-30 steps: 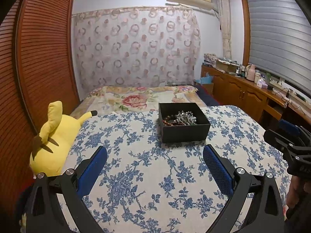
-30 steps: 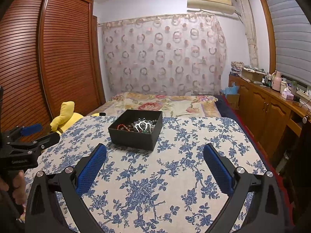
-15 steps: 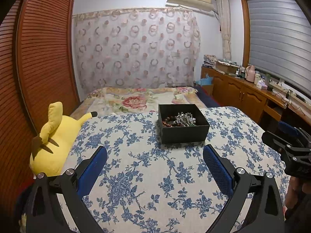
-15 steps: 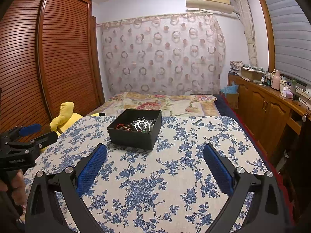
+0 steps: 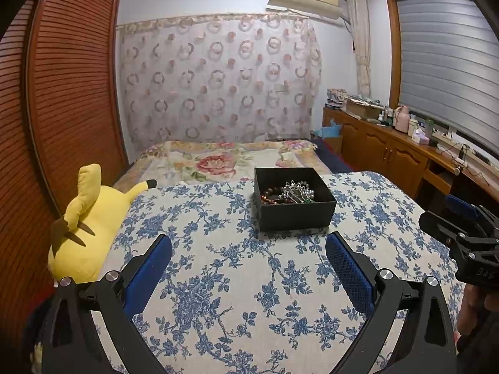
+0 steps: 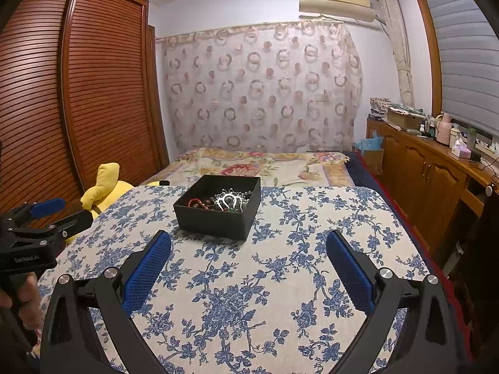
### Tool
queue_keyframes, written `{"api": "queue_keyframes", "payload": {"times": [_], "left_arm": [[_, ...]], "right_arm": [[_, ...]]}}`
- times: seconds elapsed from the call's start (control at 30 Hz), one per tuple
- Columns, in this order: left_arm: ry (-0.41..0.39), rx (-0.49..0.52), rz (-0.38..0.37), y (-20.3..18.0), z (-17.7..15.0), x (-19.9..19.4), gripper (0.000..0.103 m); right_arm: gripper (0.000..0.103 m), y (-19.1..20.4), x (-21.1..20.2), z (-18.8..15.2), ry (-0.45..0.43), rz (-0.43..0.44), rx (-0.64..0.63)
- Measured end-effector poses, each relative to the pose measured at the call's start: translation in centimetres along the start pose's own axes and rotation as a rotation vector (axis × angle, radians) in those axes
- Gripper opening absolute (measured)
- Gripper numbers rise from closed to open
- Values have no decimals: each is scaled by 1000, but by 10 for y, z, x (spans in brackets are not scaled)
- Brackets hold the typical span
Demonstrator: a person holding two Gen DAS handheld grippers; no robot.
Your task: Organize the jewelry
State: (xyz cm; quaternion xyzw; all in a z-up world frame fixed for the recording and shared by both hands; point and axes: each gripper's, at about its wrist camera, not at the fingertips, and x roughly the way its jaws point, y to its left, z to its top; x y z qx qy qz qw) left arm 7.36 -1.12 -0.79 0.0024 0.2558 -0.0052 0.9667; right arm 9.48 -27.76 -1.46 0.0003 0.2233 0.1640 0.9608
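Okay, both my grippers hover over the blue floral tablecloth (image 5: 237,280), neither touching anything. My left gripper (image 5: 248,251) has its jaws spread wide, blue pads (image 5: 146,275) far apart with bare cloth between them. My right gripper (image 6: 248,249) is just as wide, nothing between its pads (image 6: 351,272).

Black jewelry box (image 5: 294,215) sits open on the cloth, ahead of both grippers and well apart from them. From the left wrist view it lies ahead and slightly right; from the right wrist view (image 6: 218,215) it lies ahead and left, turned corner-on. Inside I see a tangle of jewelry (image 5: 288,191): reddish-brown beads (image 5: 269,194), a silver spiky piece (image 6: 230,201), some pearl-like beads. Everything stays inside the box, nothing lies out on the cloth.

Yellow plush toy (image 5: 89,218) rests at the table's left edge, beside the slatted wardrobe (image 5: 62,93). Bed with floral quilt (image 5: 218,159) stands behind the table. Right gripper shows at the right edge of the left view (image 5: 464,233), pad gap not readable from there.
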Motion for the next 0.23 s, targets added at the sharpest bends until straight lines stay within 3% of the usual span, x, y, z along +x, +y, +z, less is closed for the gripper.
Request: {"api": "queue_keyframes", "payload": {"times": [0.23], "left_arm": [[1,-2,-4,-1,1,-1,95]], "right_arm": [[100,0,0,0,-1,-1,1]]}}
